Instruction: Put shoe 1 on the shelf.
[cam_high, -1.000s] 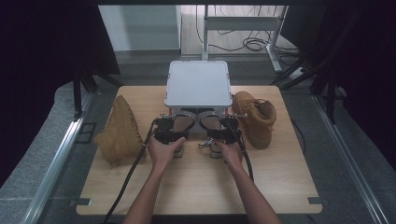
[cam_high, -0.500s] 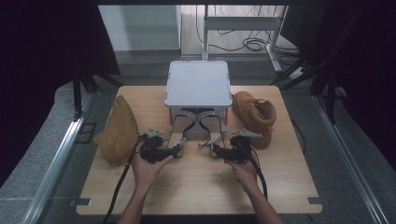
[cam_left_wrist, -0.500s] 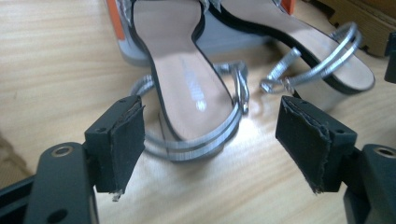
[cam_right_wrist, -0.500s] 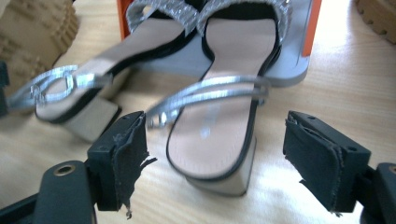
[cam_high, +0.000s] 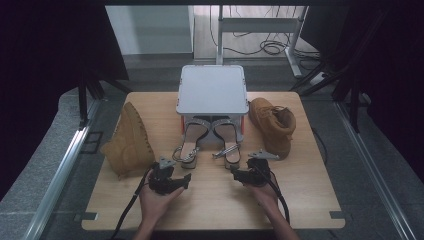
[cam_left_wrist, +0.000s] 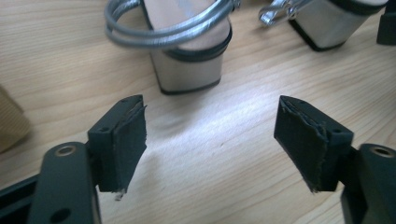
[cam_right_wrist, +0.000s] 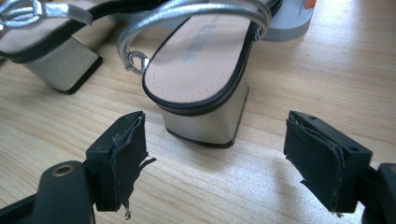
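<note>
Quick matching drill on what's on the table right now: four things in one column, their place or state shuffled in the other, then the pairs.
1. left boot
2. right boot
3. sandals
4. left gripper

a. toes under the grey stand
b. open, holding nothing
c. lying on its side
d. upright beside the stand

Pairs: 1-c, 2-d, 3-a, 4-b
</note>
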